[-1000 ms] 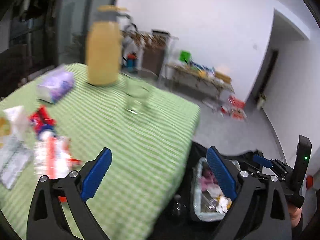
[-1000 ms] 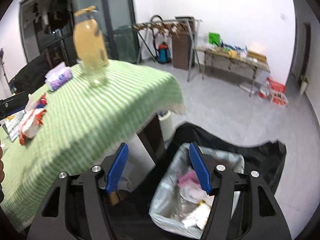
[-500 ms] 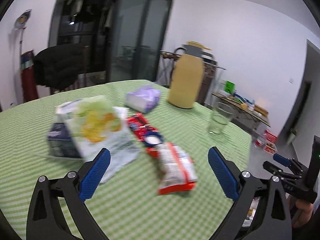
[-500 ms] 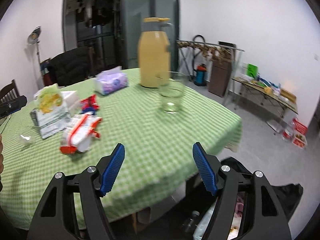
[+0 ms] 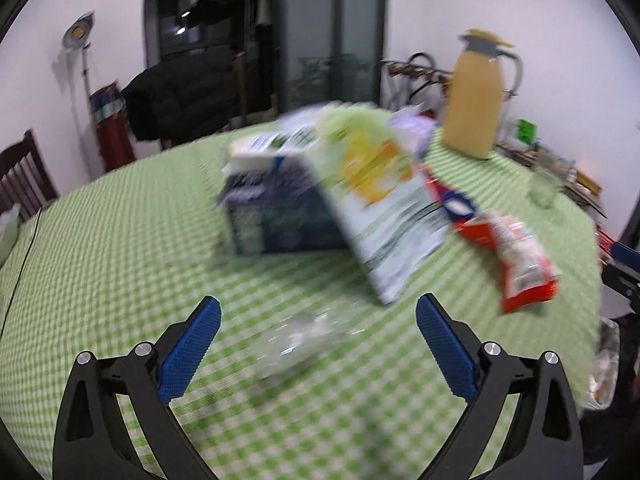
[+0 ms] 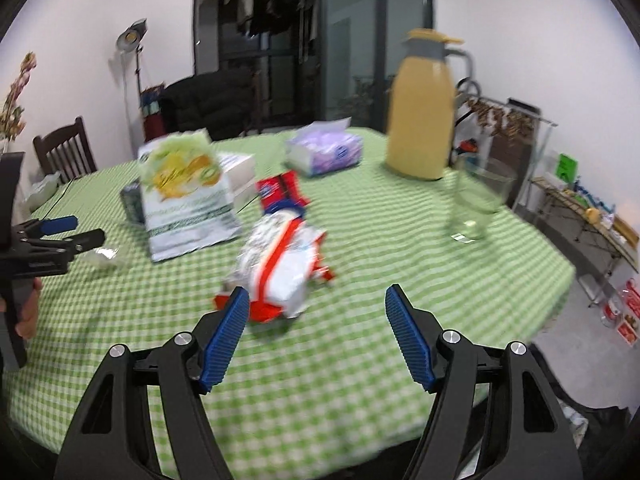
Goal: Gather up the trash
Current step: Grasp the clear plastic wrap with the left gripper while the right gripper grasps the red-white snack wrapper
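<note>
Trash lies on the green checked table [image 5: 120, 248]. My left gripper [image 5: 318, 312] is open, and a crumpled clear wrapper [image 5: 304, 336] rests on the cloth between its fingers, untouched. Beyond it stand a dark blue box [image 5: 276, 208] and a white bag with a yellow-green print [image 5: 372, 200] leaning on it. My right gripper [image 6: 316, 300] is open and holds nothing. A red and white snack packet [image 6: 280, 268] lies just past its left finger. A small red and blue wrapper [image 6: 280, 192] sits behind that. The left gripper [image 6: 60, 240] shows at the left edge, near the clear wrapper [image 6: 102, 256].
A yellow thermos jug [image 6: 422, 108], a drinking glass [image 6: 478, 200] and a purple tissue pack [image 6: 326, 152] stand at the far side. The lined trash bin [image 5: 604, 360] sits on the floor off the table's right edge. A wooden chair [image 6: 64, 152] stands at the far left.
Both views have swung left from the trash bin on the floor to the table top. The box, bag and packets now fill the views, and the clear wrapper has come between the left fingers.
</note>
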A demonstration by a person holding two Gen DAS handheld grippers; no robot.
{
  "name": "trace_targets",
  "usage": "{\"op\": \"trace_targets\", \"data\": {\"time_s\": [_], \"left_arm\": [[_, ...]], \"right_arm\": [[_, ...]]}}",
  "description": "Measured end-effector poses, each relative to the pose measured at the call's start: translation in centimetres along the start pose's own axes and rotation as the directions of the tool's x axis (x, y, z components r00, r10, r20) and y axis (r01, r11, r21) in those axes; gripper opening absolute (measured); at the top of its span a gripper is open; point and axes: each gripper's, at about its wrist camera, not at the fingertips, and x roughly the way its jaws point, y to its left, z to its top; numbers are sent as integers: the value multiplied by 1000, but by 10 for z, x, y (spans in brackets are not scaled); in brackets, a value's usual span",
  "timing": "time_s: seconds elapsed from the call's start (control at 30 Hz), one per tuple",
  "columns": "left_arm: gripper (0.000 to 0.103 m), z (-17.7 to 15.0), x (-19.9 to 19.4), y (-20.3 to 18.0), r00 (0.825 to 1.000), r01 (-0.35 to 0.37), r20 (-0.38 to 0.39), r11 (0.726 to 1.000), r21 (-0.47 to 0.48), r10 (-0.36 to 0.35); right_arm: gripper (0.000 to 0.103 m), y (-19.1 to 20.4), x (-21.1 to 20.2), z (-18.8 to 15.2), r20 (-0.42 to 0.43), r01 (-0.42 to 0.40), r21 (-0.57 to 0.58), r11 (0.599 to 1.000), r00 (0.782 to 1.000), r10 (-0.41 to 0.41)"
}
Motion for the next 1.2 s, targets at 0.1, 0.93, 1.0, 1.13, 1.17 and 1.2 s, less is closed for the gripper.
{"op": "trace_targets", "data": {"time_s": [0.1,0.93,1.0,1.13,1.17,1.2], "left_arm": [[94,-7,19,24,996,-71,-67,994,-87,65],[35,-10,17,50,998,-32,-62,983,-182,21],[35,-10,14,52,998,-33,-56,982,-188,22],[35,-7,5,52,1000,-9,-27,980,-197,3],[35,-6,3,52,1000,8,-20,979,-202,-12],[35,-6,1,53,1000,16,-21,977,-211,-21]], "right_arm": [[68,23,22,0,-39,-26,-29,999,999,25],[13,33,59,20,-85,-21,-38,999,996,18],[13,29,44,25,-54,-25,-39,999,998,23],[13,17,18,34,-2,-28,-29,999,1000,28],[13,15,14,34,6,-25,-29,999,1000,25],[13,13,11,35,9,-22,-32,999,1000,22]]}}
